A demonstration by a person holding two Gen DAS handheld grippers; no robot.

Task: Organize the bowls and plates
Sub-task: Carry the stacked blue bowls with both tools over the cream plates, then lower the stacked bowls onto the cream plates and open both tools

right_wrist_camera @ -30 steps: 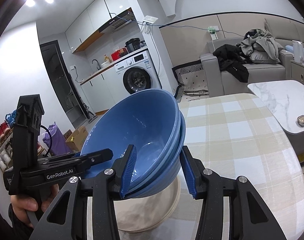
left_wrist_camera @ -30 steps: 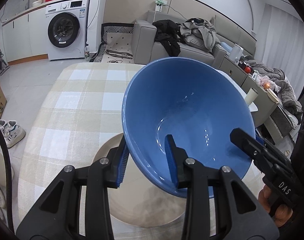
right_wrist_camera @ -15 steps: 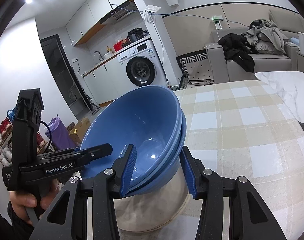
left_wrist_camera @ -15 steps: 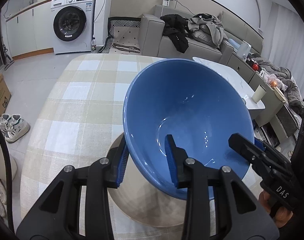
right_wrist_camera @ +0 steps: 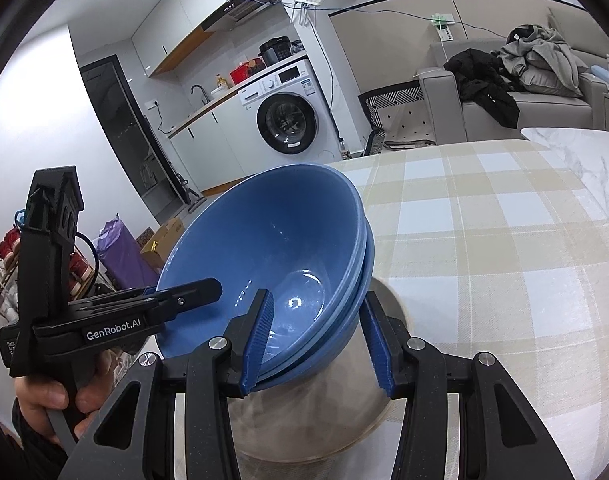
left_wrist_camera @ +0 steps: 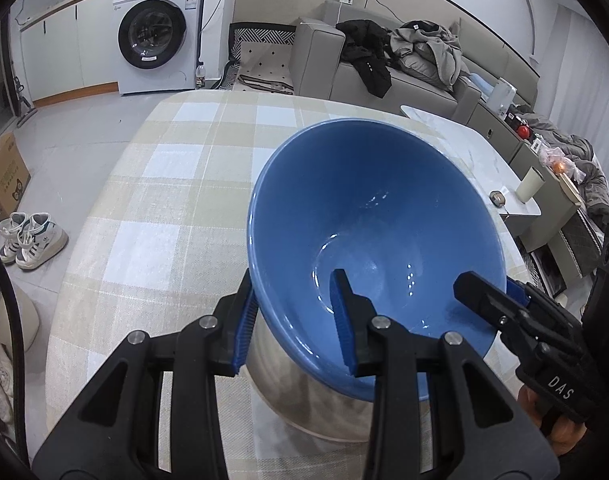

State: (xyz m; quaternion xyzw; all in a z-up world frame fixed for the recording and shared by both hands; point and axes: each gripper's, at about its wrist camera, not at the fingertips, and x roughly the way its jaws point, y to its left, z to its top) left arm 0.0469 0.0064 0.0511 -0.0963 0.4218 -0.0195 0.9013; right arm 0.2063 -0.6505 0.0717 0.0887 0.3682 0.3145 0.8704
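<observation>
While the stack of blue bowls (right_wrist_camera: pixel 288 264) is held off the counter (left_wrist_camera: pixel 152 208) by both grippers, its placement onto the beige plate (right_wrist_camera: pixel 344 412) beneath is judged to be the step in hand. The left gripper (left_wrist_camera: pixel 292 320) is seen clenched on the near-left rim, one pad outside the wall and one inside the bowl. The right gripper (right_wrist_camera: pixel 316 340) is seen clamped across the rims on the opposite side, one pad inside the top bowl and the other against the outer wall of the lower bowls. At least three nested rims are counted in the right wrist view.

The stack is tilted, not level: its mouth is turned up and away from both cameras, toward the far end of the counter, and its base is pointed down toward the plate. The axis through the bowls is thus inclined, leaning away from the person. The plate lies directly below the base, just under it; whether contact has been made cannot be told, as the base is hidden behind the bowl walls.

Neither hand is nearer; the load is shared. Levelling of the stack is judged necessary before release, or a slide off the plate is risked.
</observation>
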